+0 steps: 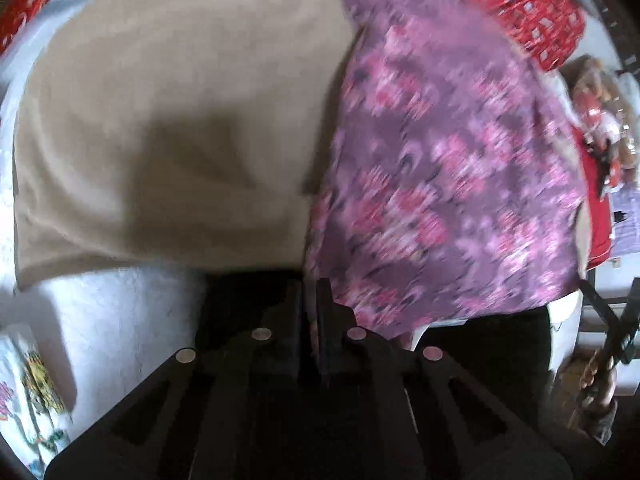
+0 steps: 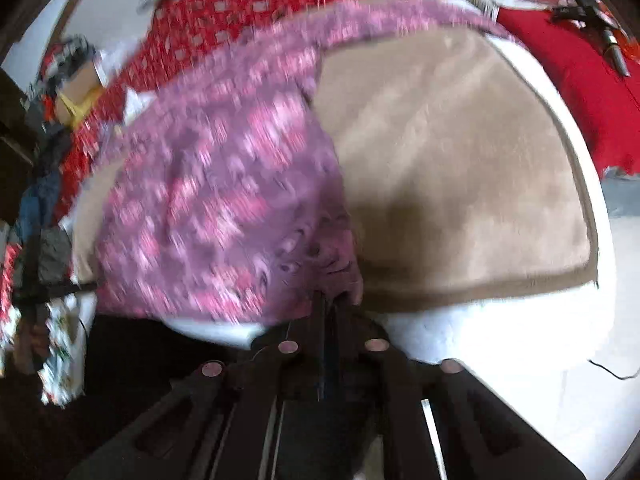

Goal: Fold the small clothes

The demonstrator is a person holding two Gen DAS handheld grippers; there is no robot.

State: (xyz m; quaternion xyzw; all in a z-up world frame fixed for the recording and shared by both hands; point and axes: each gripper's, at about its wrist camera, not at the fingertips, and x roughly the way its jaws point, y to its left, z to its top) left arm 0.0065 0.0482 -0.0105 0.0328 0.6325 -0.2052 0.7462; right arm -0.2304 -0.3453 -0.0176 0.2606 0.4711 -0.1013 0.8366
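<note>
Right wrist only — black tool [image 2: 592, 16] on red cloth [image 2: 580, 92]

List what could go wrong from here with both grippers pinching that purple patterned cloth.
1. Both the left gripper and right gripper hold only the near edge of the purple cloth; a thin pinch like that may slip out when lifted.
2. The cloth lies over the tan mat; dragging could pull the mat along.
3. Both views are blurred, so the fold may land crooked.
</note>
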